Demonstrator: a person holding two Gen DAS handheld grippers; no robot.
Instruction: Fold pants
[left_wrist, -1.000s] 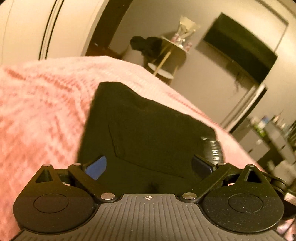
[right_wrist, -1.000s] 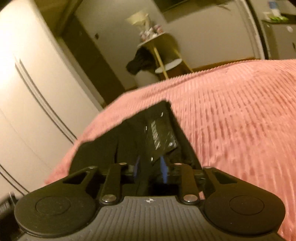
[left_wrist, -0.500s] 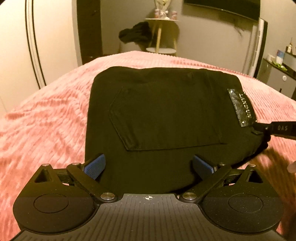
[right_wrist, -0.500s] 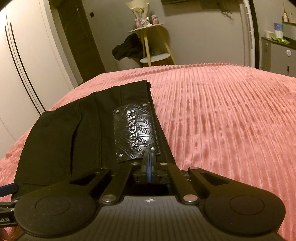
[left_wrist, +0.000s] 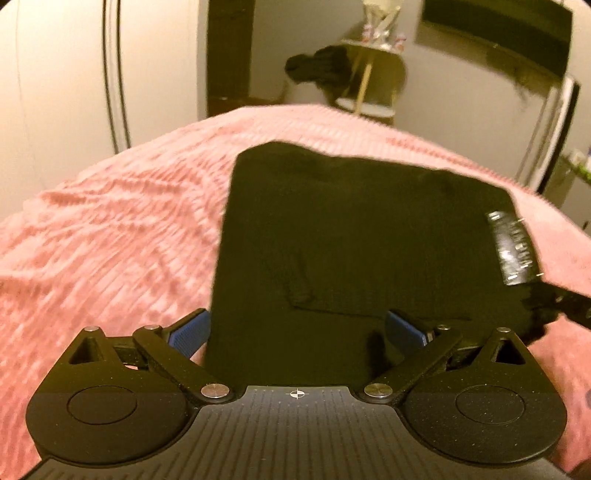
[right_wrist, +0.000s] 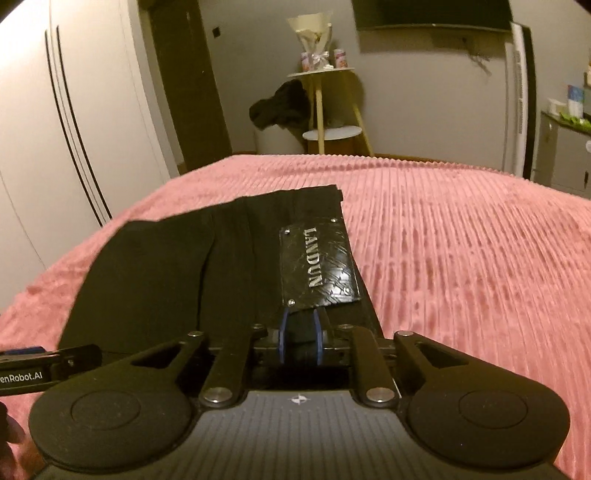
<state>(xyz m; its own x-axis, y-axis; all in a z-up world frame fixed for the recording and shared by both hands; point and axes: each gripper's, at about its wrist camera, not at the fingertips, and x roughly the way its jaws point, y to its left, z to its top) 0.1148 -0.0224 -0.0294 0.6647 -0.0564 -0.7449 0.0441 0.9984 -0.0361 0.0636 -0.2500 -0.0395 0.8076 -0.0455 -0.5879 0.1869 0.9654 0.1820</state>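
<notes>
The black pants (left_wrist: 354, 258) lie folded into a flat block on the pink ribbed bedspread (left_wrist: 110, 240), with a back pocket seam facing up. A shiny patch (right_wrist: 317, 266) reading LANDUN sits along the pants' right edge.

The left gripper (left_wrist: 295, 332) has its jaws spread wide over the near edge of the pants: the left blue pad (left_wrist: 190, 329) is just off the pants' left side above the bedspread, and the right pad is over the cloth. Neither pad presses on the fabric.

The right gripper (right_wrist: 299, 341) is at the near right corner of the pants, just below the patch. Its jaws have just been opening and now stand a narrow gap apart, with dark cloth of the pants between the blue pads; whether the pads still pinch that cloth cannot be told.

Beyond the pants, past the far edge of the bedspread, stands a small yellow side table (right_wrist: 325, 103) with a dark garment (right_wrist: 280, 107) draped on it. White wardrobe doors (right_wrist: 74, 110) rise left of the pants.
</notes>
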